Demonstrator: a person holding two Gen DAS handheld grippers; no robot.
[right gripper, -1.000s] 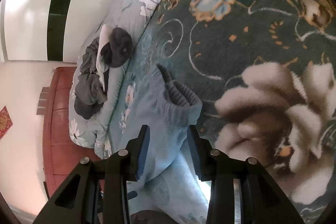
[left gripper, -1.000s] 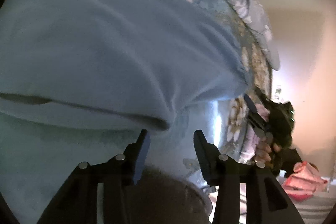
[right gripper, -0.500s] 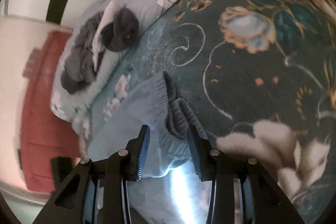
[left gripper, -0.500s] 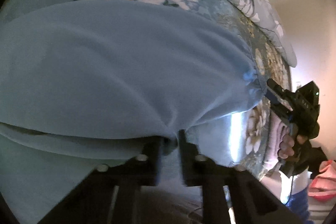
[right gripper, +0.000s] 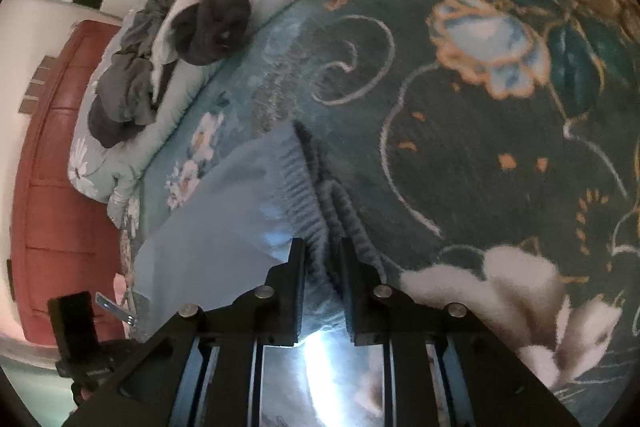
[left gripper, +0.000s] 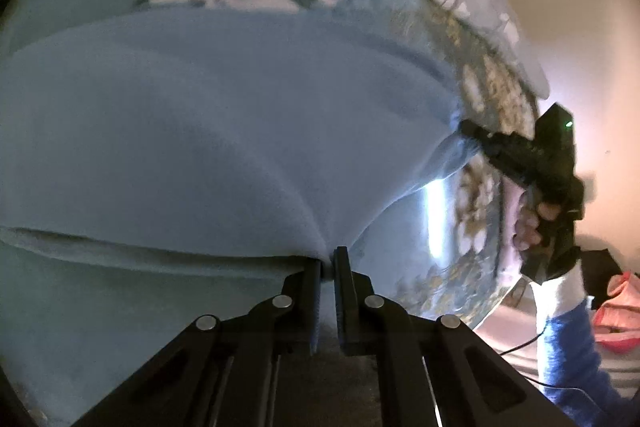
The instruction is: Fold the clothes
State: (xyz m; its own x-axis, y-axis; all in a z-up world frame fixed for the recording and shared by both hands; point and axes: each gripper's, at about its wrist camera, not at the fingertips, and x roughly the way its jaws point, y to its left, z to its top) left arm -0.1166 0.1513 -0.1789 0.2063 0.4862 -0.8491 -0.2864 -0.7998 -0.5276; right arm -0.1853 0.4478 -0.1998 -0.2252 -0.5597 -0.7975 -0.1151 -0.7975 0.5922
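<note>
Now both claws have bitten the light blue garment point(left gripper: 208, 131) on the bed point(right gripper: 480, 131): left claw point(left gripper: 328, 263) clamped on its near edge, right claw point(right gripper: 322, 251) closing onto the ribbed hem point(right gripper: 308, 195). Lifting to fold can begin.

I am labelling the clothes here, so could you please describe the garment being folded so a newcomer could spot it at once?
Start at the bed with the dark floral blanket. The garment lies across it near the pale flowered quilt. It is plain light blue with a ribbed cuff, unlike the crumpled grey clothes heaped on the quilt.
</note>
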